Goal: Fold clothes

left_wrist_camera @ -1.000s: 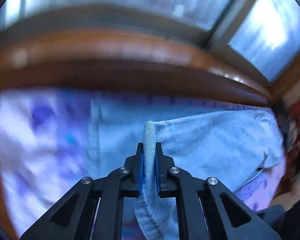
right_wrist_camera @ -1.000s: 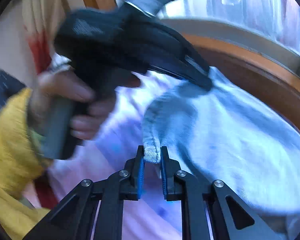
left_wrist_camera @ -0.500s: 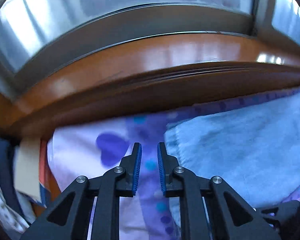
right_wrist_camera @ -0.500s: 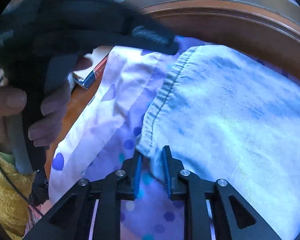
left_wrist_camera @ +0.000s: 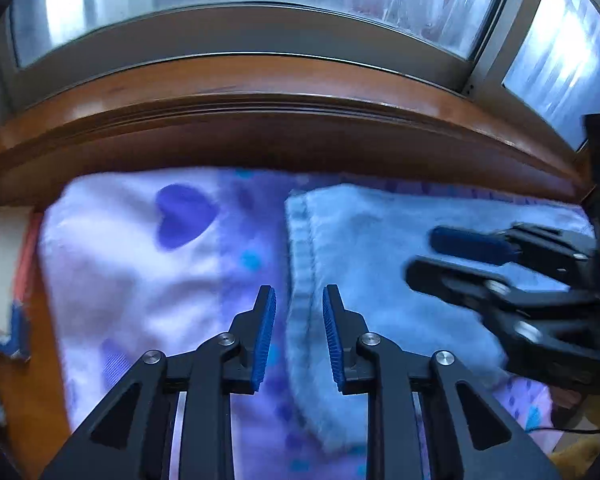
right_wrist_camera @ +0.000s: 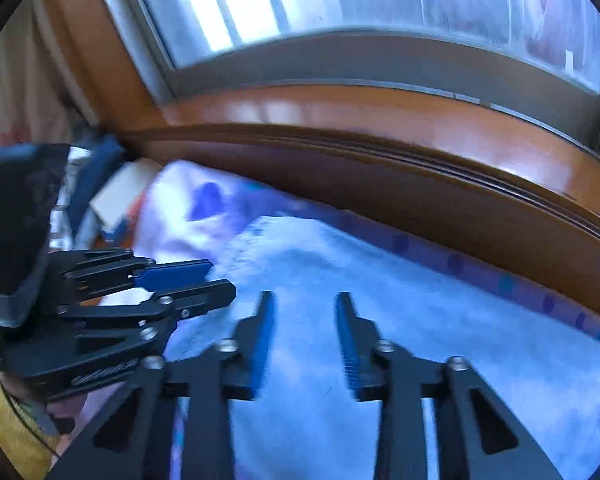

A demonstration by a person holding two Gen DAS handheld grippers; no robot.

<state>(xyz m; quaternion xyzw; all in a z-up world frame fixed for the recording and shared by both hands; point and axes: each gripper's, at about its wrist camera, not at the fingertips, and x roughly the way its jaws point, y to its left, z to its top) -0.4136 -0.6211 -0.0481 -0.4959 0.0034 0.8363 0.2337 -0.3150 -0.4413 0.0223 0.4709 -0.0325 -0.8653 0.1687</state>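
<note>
A light blue denim garment (left_wrist_camera: 380,248) lies flat on a purple-and-white sheet (left_wrist_camera: 140,264) printed with hearts and dots. My left gripper (left_wrist_camera: 299,312) hovers over the stitched left hem; its jaws are opening, and the hem shows in the gap with no pad pressing on it. In the left wrist view my right gripper (left_wrist_camera: 452,256) reaches in from the right over the cloth. The right wrist view has my right gripper (right_wrist_camera: 305,308) above the middle of the denim (right_wrist_camera: 400,320), jaws apart and closing, nothing pinched. My left gripper (right_wrist_camera: 216,284) sits to its left.
A brown wooden window sill (left_wrist_camera: 260,120) and a grey window frame run along the far side of the bed. A white and red box (left_wrist_camera: 0,264) lies left of the sheet. A yellow sleeve (right_wrist_camera: 4,420) shows at the lower left.
A second ago both grippers were shut on the raised denim hem. Both have since let go, and the denim now lies flat. The right gripper has slid right, over the cloth.
</note>
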